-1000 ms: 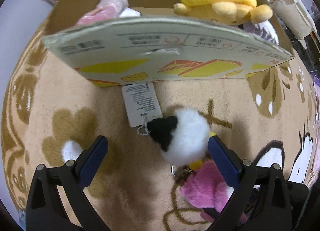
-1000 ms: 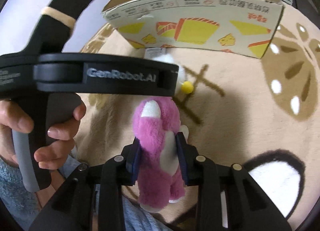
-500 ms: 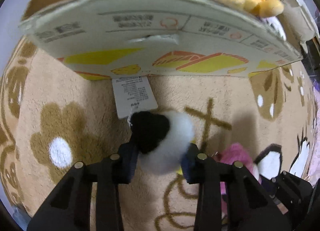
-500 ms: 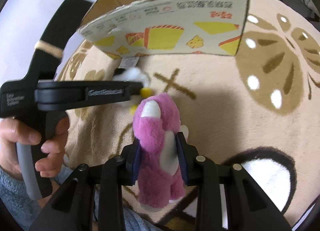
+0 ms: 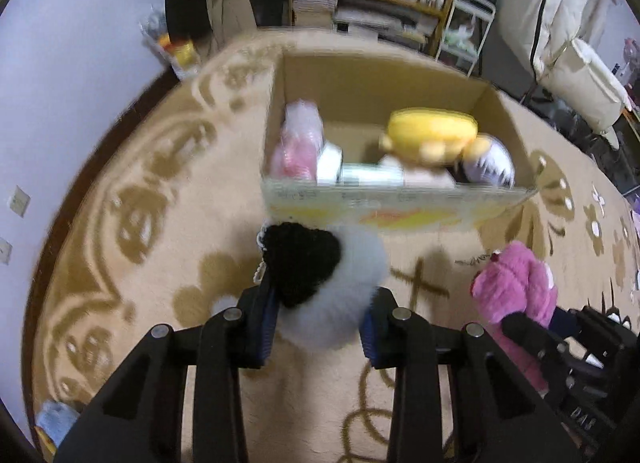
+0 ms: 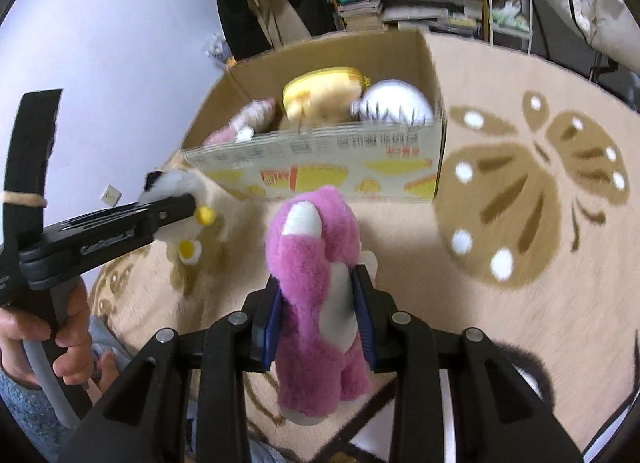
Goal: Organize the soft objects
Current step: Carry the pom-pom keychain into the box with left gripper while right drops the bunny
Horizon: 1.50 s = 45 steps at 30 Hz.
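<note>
Above the beige rug, in front of the cardboard box, I hold one soft toy in each tool. My left tool is pinching the black and white plush ball between its blue pads, which press into the two sides of the ball. The ball is lifted off the rug, and its black patch is turned to the left. In the right wrist view I see the same ball at the tip of my left tool, with two small yellow parts hanging below it.

My right tool is pinching the pink plush bear at the middle of its body; it stands upright between the pads, and its legs hang down below them. In the left wrist view the bear is to the right of the ball, well apart from it.

The box is open at the top and rests on the rug beyond both toys. Inside it lie a yellow plush toy, a white and purple plush toy just beside it on the right, and a pale pink plush toy near the left wall. My left hand grips the handle of the left tool.
</note>
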### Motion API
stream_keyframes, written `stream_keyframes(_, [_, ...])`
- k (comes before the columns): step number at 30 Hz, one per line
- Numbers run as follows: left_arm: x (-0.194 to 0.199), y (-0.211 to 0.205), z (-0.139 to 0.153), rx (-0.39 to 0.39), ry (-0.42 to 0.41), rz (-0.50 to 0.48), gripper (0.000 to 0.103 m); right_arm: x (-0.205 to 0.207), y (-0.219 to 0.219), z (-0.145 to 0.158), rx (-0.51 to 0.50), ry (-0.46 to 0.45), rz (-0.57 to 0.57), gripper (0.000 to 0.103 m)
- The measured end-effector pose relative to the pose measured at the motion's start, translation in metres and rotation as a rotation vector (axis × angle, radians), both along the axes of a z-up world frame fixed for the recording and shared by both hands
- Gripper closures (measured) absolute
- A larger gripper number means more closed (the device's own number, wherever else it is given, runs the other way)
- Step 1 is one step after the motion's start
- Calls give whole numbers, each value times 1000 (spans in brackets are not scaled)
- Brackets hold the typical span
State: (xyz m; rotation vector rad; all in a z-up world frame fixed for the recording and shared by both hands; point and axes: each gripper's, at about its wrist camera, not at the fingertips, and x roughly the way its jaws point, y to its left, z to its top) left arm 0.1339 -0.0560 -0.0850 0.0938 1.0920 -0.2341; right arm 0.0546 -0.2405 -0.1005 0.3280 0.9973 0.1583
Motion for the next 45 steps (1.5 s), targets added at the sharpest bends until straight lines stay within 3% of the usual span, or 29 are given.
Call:
stream_keyframes(10, [13,-1,83,4,-188,-50,70,22,-9,48,-57,-121,4,69])
stream_keyframes(16, [26,-7,102,12,-244,-52,70,44,-7,59,-74,-155,6,69])
stream_keyframes(22, [41,-16,101,36,-271,-78,70,64,-7,72,-104,-185,11,69])
stream_keyframes(31, [63,-24,92,-1,-302,-96,70,91,-7,74,-110,-220,9,68])
stream_keyframes(39, [83,-24,68,-32,-257,-83,69,118,4,66,-76,-219,40,68])
stream_keyframes(45, [93,-22,48,-47,-195,-77,68,134,7,58,27,-200,32,63])
